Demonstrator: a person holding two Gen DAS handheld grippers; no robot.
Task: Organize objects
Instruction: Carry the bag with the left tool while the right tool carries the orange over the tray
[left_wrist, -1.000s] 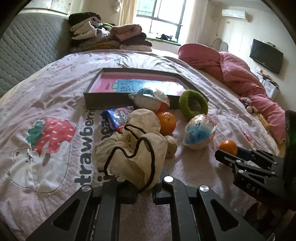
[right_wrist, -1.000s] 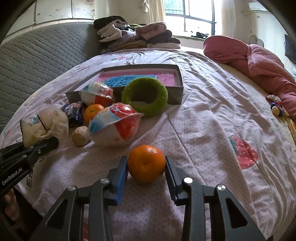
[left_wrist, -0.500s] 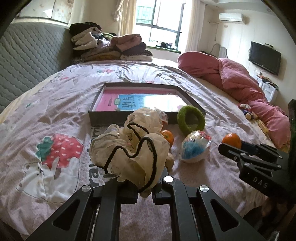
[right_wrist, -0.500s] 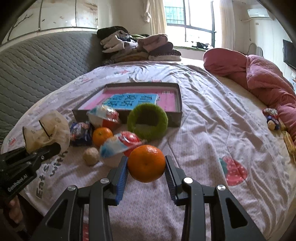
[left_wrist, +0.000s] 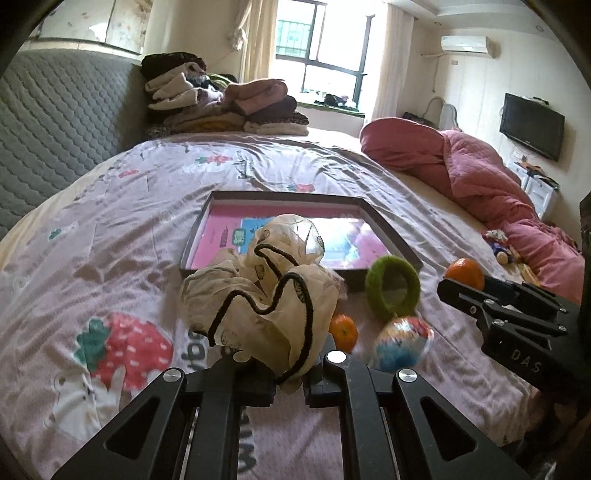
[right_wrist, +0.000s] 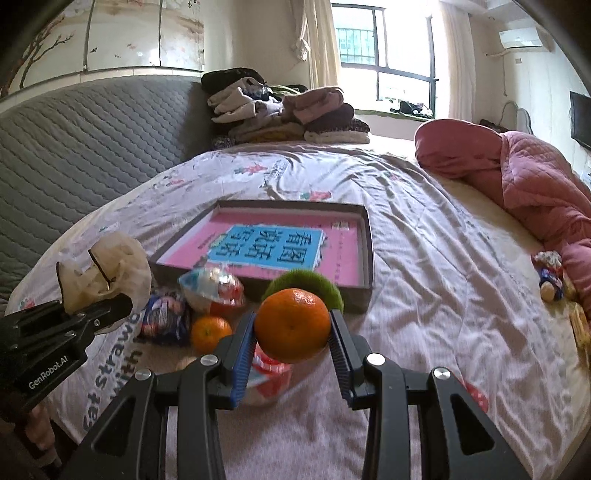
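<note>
Crumpled cream drawstring bag, black cord

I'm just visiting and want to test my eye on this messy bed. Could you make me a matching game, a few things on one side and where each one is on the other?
Things:
1. cloth drawstring bag
2. orange
3. green fuzzy ring
4. pink book

Places:
A. lying inside the shallow box
B. gripped between the right gripper's fingers
C. on the bedsheet against the box's near wall
D. pinched by the left gripper

Pairs: 1-D, 2-B, 3-C, 4-A
</note>
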